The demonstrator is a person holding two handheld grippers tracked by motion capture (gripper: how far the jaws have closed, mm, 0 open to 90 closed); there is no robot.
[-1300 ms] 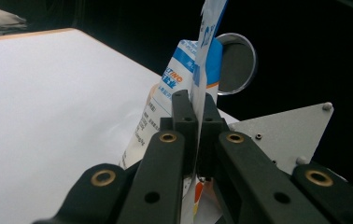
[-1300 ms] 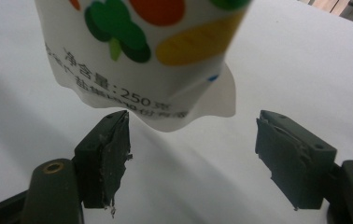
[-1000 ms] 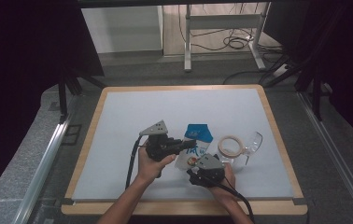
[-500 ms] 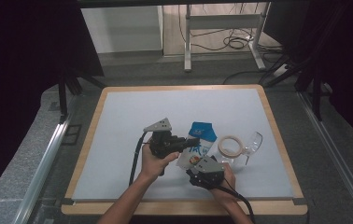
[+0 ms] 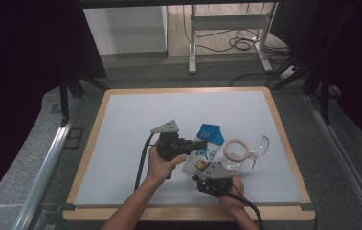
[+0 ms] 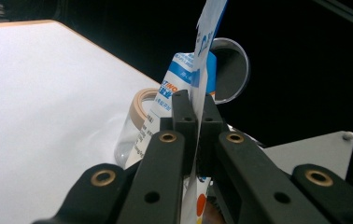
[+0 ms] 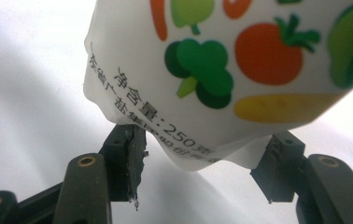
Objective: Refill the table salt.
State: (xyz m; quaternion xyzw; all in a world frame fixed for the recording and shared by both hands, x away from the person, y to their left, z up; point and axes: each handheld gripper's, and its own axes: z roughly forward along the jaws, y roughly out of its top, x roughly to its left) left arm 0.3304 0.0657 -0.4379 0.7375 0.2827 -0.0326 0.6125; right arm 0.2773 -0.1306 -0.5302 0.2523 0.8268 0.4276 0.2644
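Table [image 5: 121, 143] with a white top and wooden rim carries the work, and on the left the left gripper [image 5: 199, 144] has its jaws pressed together on the thin edge of a blue-and-white pouch [image 5: 203, 152] printed with vegetables, held near the table's middle. Just right of it the right gripper [image 5: 207, 173], nearer the person, has its jaws spread apart with the pouch's lower end between them. Farther right a tape roll [image 5: 236, 150] rests on a clear glass [image 5: 256, 148] lying on its side.
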